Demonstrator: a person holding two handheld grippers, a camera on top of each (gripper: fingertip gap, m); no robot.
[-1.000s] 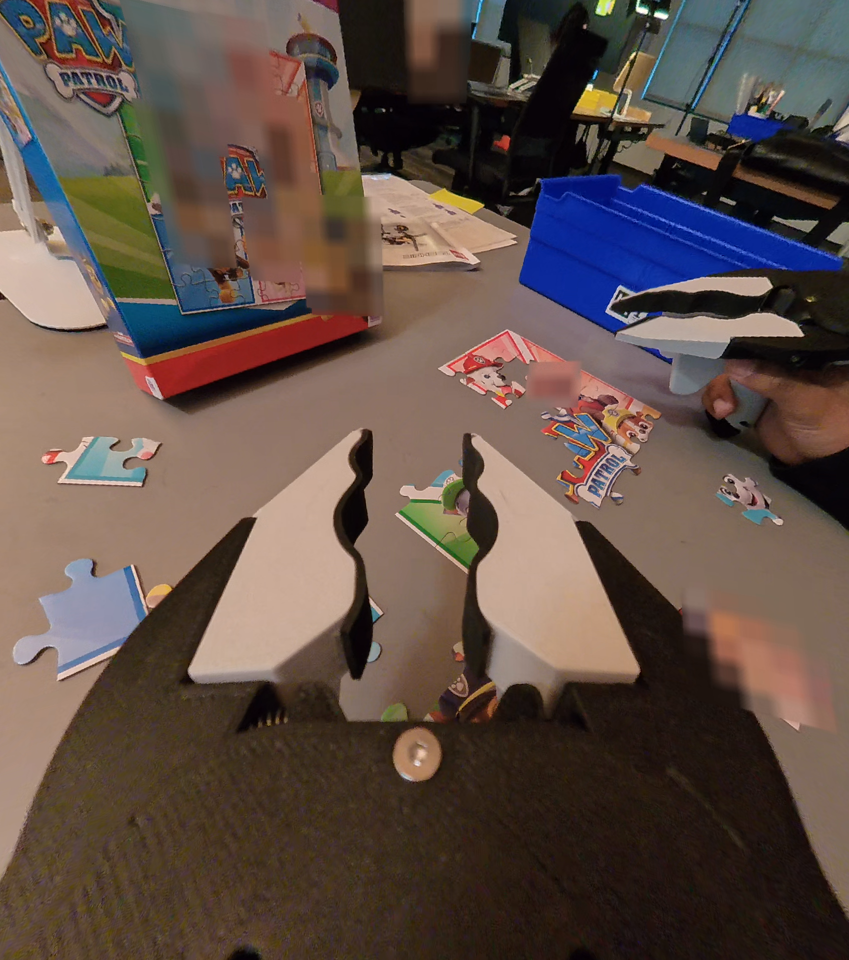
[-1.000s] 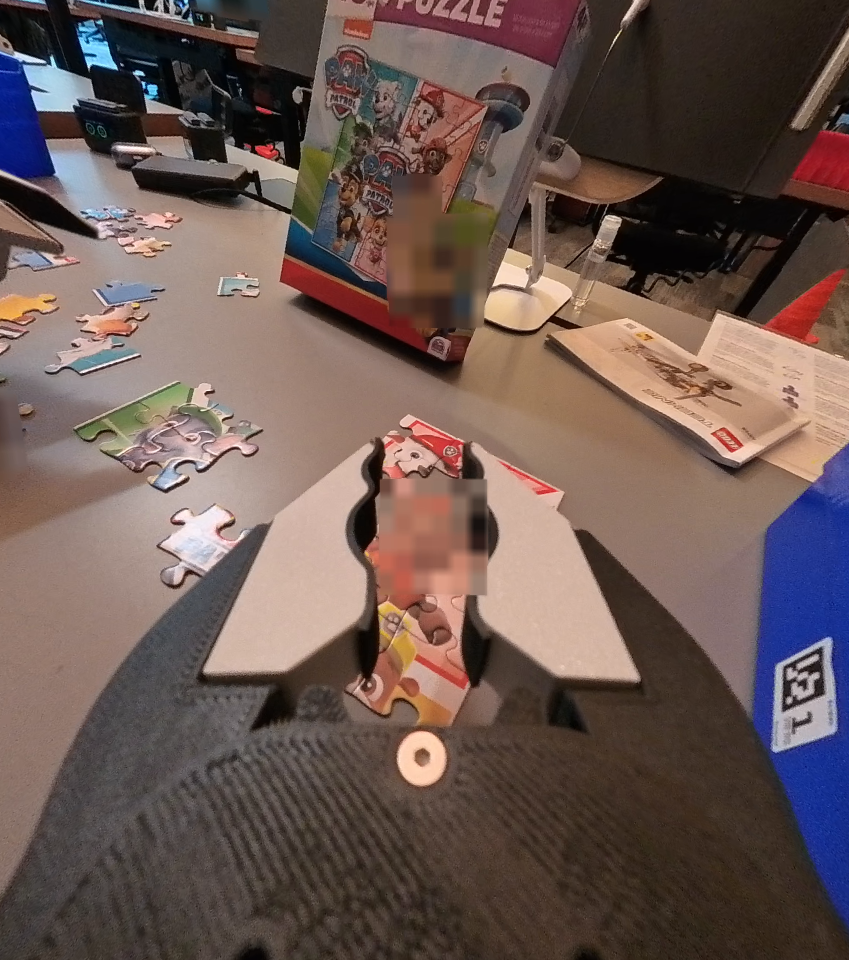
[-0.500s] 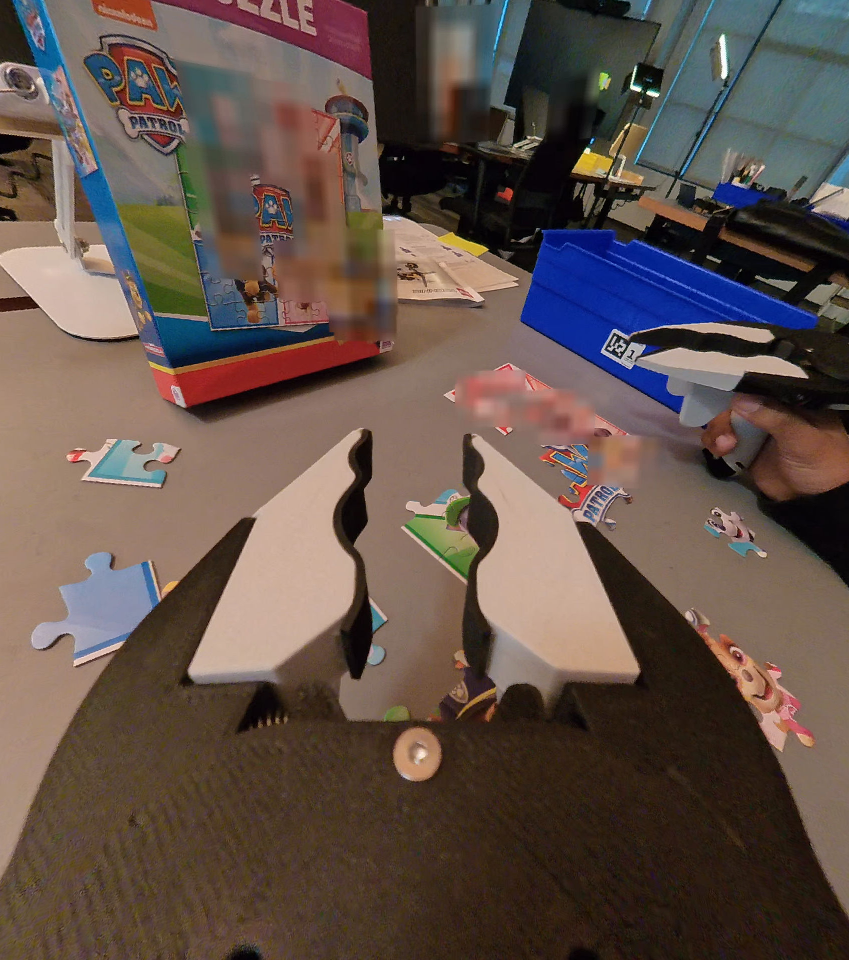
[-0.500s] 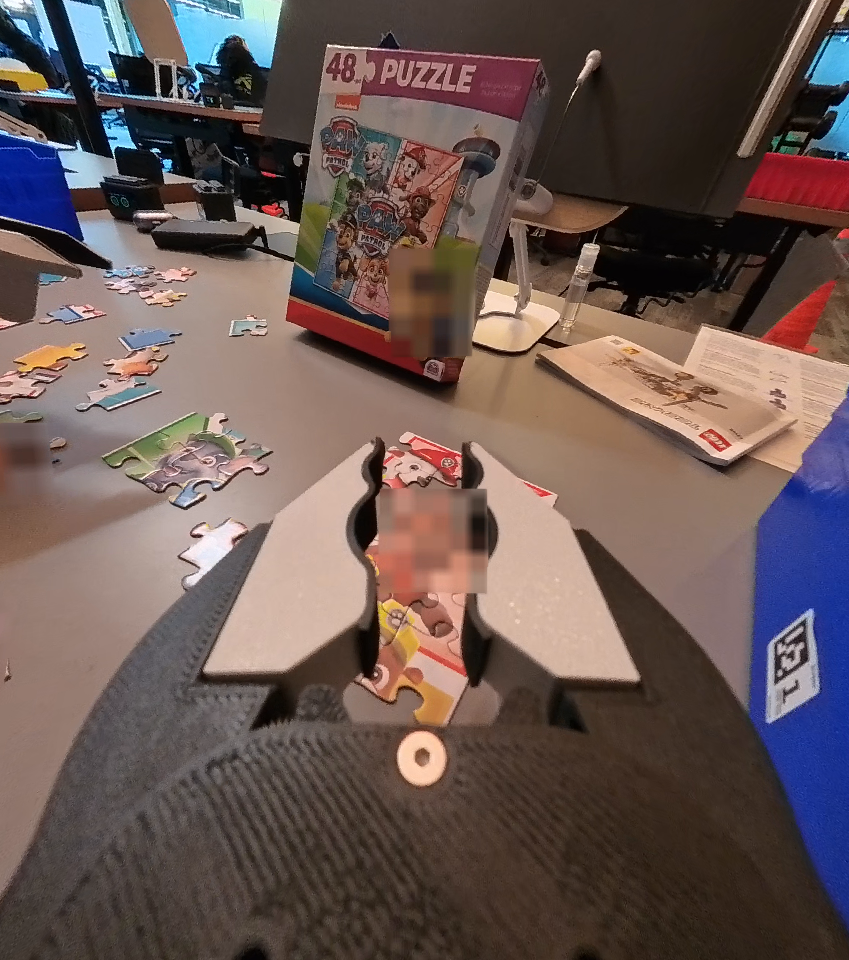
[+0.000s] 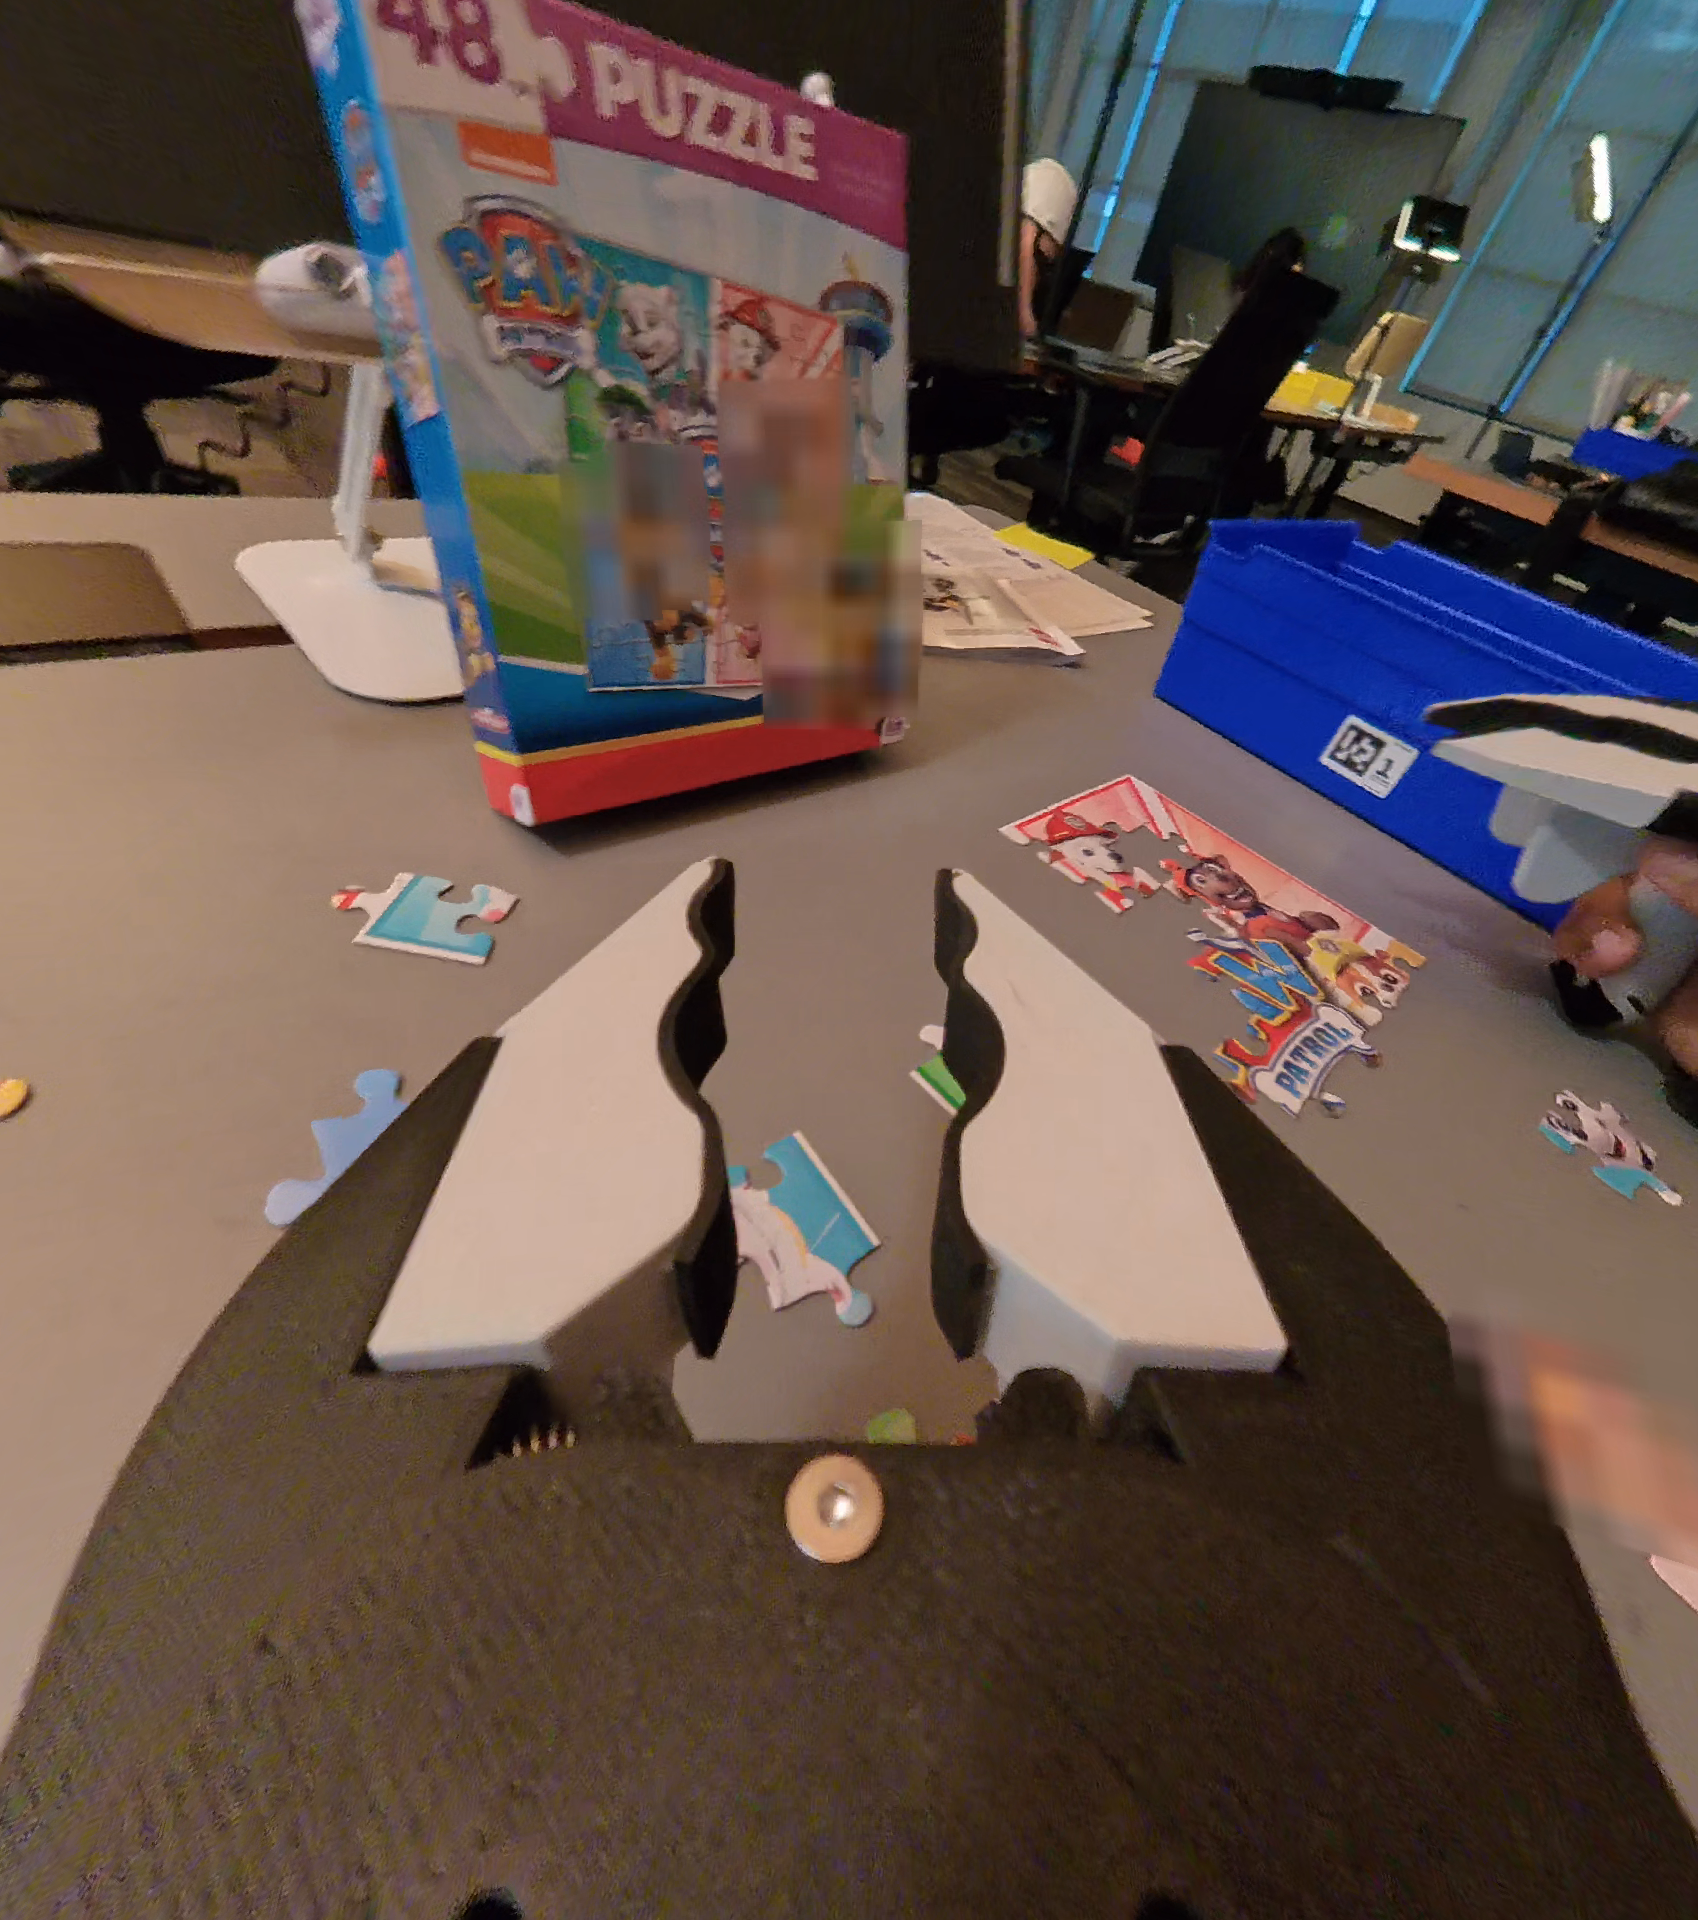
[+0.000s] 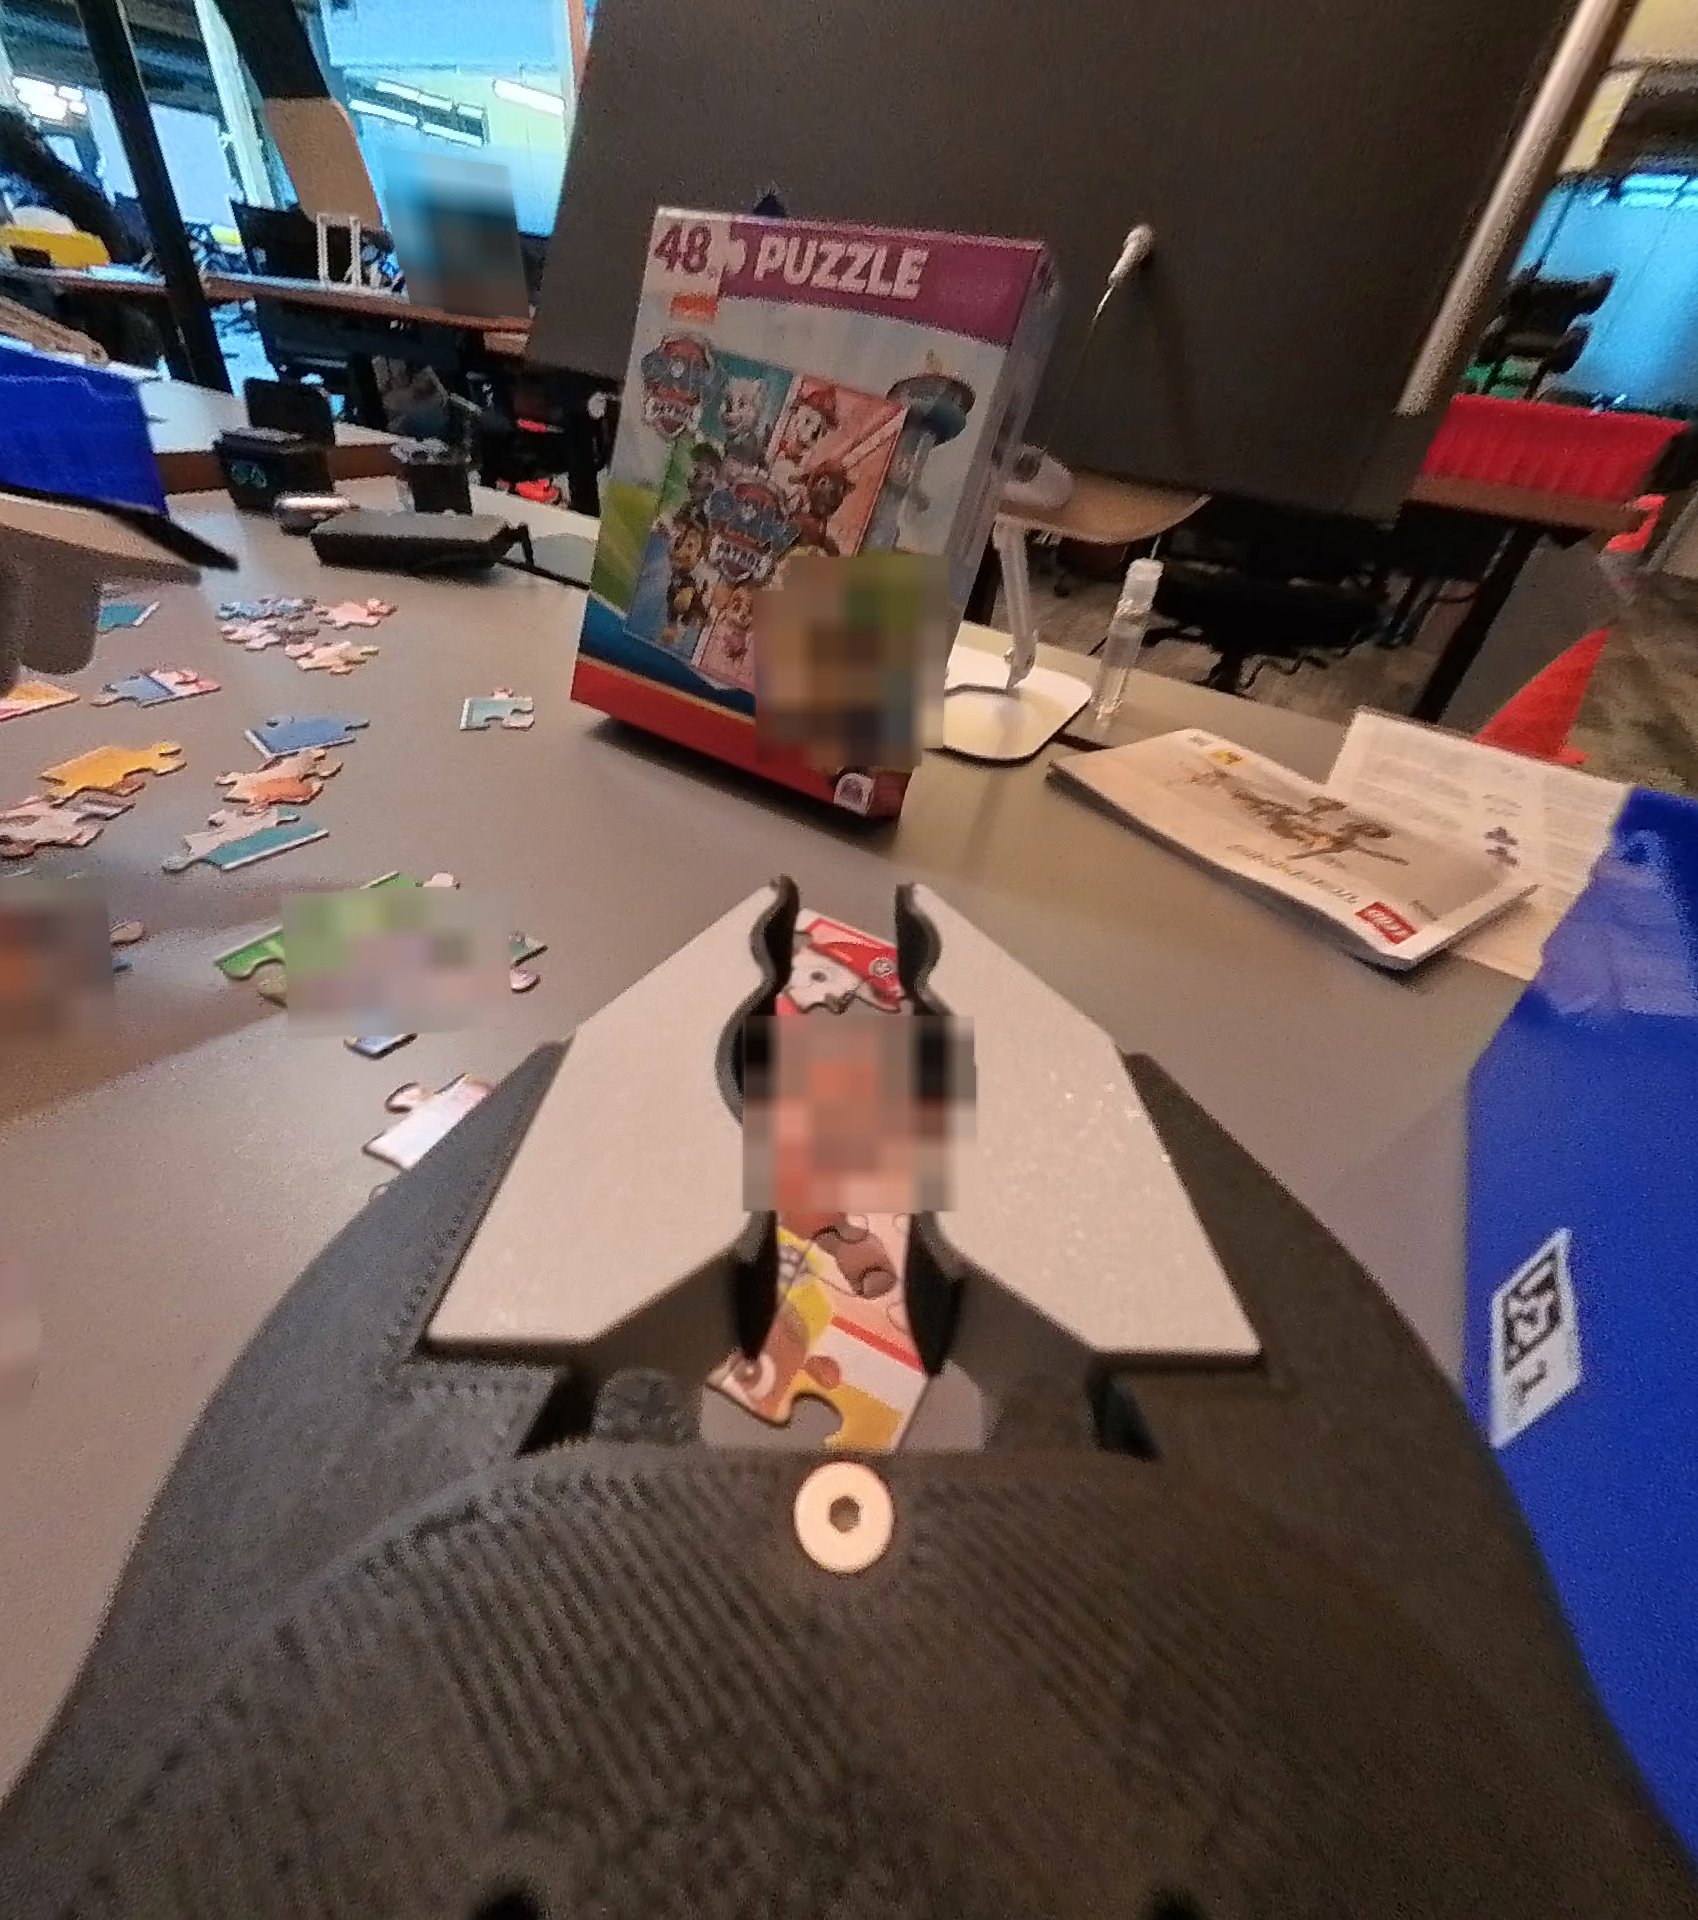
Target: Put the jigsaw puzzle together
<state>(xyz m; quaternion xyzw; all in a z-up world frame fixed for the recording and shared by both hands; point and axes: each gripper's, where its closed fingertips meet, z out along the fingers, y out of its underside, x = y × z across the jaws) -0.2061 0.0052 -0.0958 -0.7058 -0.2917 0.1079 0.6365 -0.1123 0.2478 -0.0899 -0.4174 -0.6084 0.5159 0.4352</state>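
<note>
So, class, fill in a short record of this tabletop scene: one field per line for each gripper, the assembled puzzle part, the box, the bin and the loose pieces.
Left gripper: open, nothing held, above the grey table; a teal and white piece lies below it.
Right gripper: jaws apart, nothing gripped, over the assembled puzzle section.
Puzzle box: upright, behind both grippers.
Blue bin: right of the assembled section.
Loose pieces: scattered flat on the left.
Booklet: flat, right of the box.
</note>
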